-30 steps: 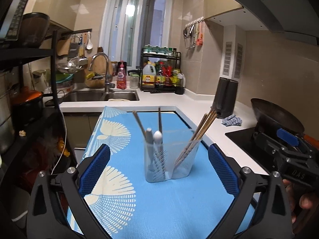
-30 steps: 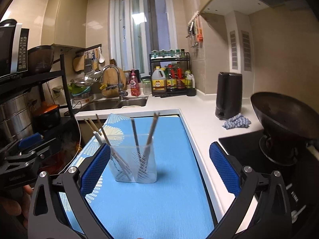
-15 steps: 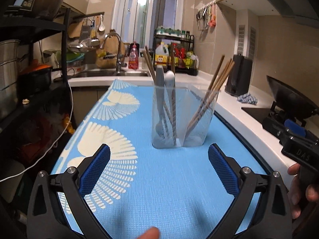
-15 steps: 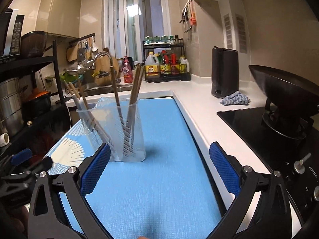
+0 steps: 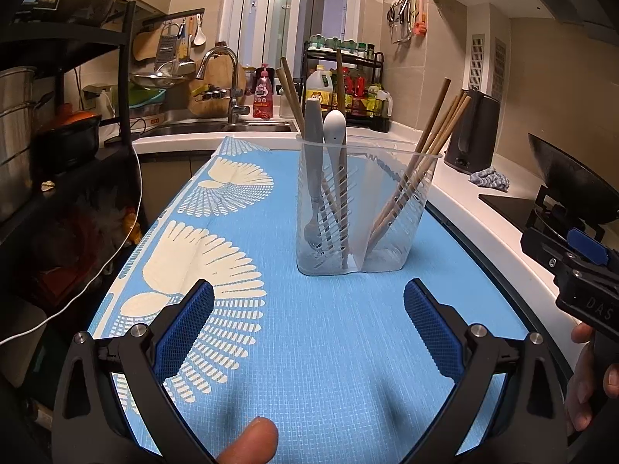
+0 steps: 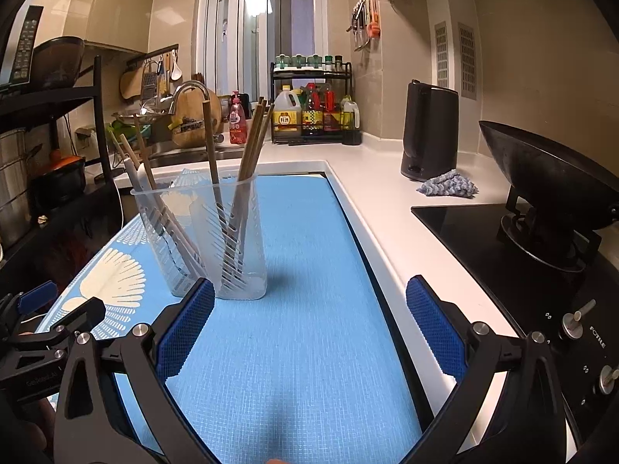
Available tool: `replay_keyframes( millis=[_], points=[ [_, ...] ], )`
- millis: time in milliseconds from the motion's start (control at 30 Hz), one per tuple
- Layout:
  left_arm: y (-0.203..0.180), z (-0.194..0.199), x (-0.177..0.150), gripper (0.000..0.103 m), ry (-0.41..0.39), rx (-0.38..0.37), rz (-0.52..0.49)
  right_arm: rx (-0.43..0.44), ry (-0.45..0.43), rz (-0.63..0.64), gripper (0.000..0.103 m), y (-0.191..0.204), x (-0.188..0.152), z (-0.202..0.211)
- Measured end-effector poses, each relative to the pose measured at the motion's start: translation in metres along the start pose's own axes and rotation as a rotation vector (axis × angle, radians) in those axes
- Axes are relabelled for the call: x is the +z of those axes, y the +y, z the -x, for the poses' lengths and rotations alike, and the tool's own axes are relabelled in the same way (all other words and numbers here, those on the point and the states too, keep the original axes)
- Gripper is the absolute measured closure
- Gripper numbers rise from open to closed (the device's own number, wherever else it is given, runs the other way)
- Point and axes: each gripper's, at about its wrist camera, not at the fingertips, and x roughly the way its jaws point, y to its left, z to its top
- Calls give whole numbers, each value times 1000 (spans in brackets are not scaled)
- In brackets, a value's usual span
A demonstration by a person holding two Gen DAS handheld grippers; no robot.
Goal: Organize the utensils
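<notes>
A clear plastic two-compartment utensil holder (image 5: pixel 390 243) stands upright on the blue mat (image 5: pixel 309 348); it also shows in the right wrist view (image 6: pixel 247 266). Its left compartment holds a grey-handled fork (image 5: pixel 315 178), a white spoon (image 5: pixel 334 131) and wooden chopsticks (image 5: pixel 290 89). Its right compartment holds several wooden chopsticks (image 5: pixel 433 135). My left gripper (image 5: pixel 309 317) is open and empty, low over the mat, short of the holder. My right gripper (image 6: pixel 309 313) is open and empty, to the right of the holder (image 6: pixel 216 232).
A black wok (image 6: pixel 549 178) sits on the stove (image 6: pixel 503 247) at right. A black kettle (image 6: pixel 429 131) and a blue rag (image 6: pixel 448 187) are on the white counter (image 6: pixel 379 193). The sink (image 5: pixel 216 127) and a condiment rack (image 5: pixel 344 85) are behind. A black shelf (image 5: pixel 58 154) stands left.
Both grippers have dropped lower and come closer to the holder, which now looms larger. Both stay open and empty. The holder has not moved.
</notes>
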Motion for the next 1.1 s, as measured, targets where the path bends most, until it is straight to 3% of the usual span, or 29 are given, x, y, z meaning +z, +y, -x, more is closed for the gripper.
replay_keyframes(
  millis=[1100],
  points=[
    [-6,7,-4,7,-8,-44,6,1,-5,29,6,9,-3,4]
  ],
)
